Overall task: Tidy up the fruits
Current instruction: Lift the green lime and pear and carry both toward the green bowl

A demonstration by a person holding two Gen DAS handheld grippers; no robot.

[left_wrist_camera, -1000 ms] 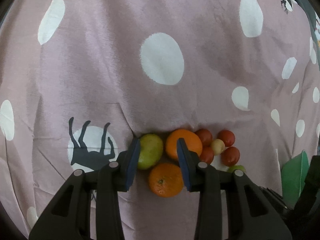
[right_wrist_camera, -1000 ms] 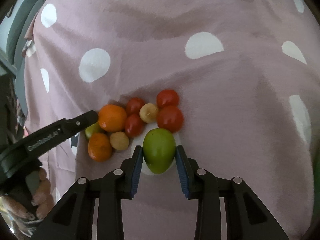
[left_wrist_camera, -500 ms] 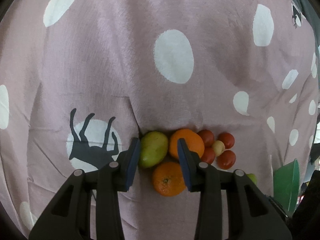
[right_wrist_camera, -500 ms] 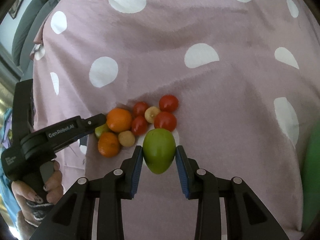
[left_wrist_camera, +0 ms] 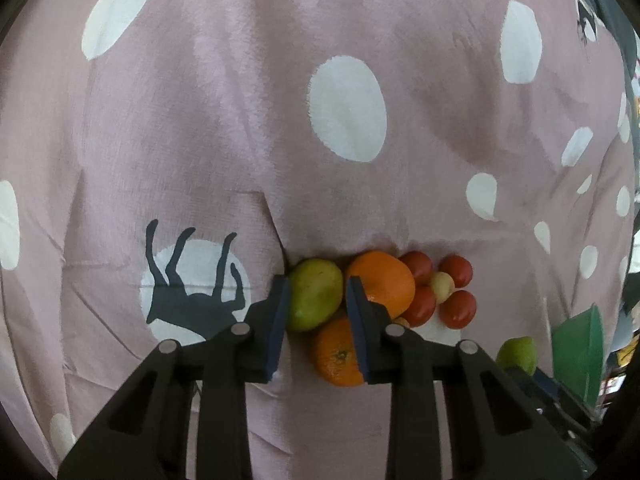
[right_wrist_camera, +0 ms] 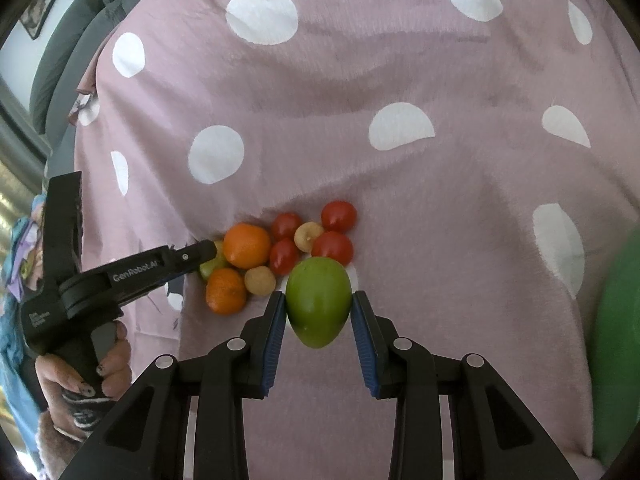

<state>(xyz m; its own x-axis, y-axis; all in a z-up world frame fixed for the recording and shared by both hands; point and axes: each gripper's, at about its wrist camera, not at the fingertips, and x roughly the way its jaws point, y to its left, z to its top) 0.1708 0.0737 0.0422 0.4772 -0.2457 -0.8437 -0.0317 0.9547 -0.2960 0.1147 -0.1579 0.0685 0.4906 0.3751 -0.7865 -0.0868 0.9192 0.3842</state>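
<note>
- The right gripper (right_wrist_camera: pixel 319 312) pinches a green mango (right_wrist_camera: pixel 319 301) between its blue pads, one pad pressed on each flank, with the fruit's narrow end pointing back toward the camera.
- The left gripper (left_wrist_camera: pixel 315 304) is closed on a yellow-green mango (left_wrist_camera: pixel 315 294); its jaws have just been closing, and the blue pads sit against the fruit's two sides.
- A person's hand (right_wrist_camera: pixel 94 376) wraps the handle of the left gripper at the lower left of the right wrist view.
- Just behind the green mango lies the fruit pile, and everything else is placed from it.
- At the near left of the pile rests an orange (right_wrist_camera: pixel 226 291), with a small tan fruit (right_wrist_camera: pixel 260 280) touching it on the right.
- Behind those sits a second orange (right_wrist_camera: pixel 247 245), against the yellow-green mango.
- To the right of that orange, four red tomatoes (right_wrist_camera: pixel 332 247) cluster around a pale round fruit (right_wrist_camera: pixel 308 236).
- Everything lies on a pink cloth (right_wrist_camera: pixel 400 200) with white dots, which reaches far beyond the pile.
- A horse silhouette (left_wrist_camera: pixel 192 280) is printed on the cloth left of the pile.
- A green container (left_wrist_camera: pixel 578 354) shows right of the pile.
</note>
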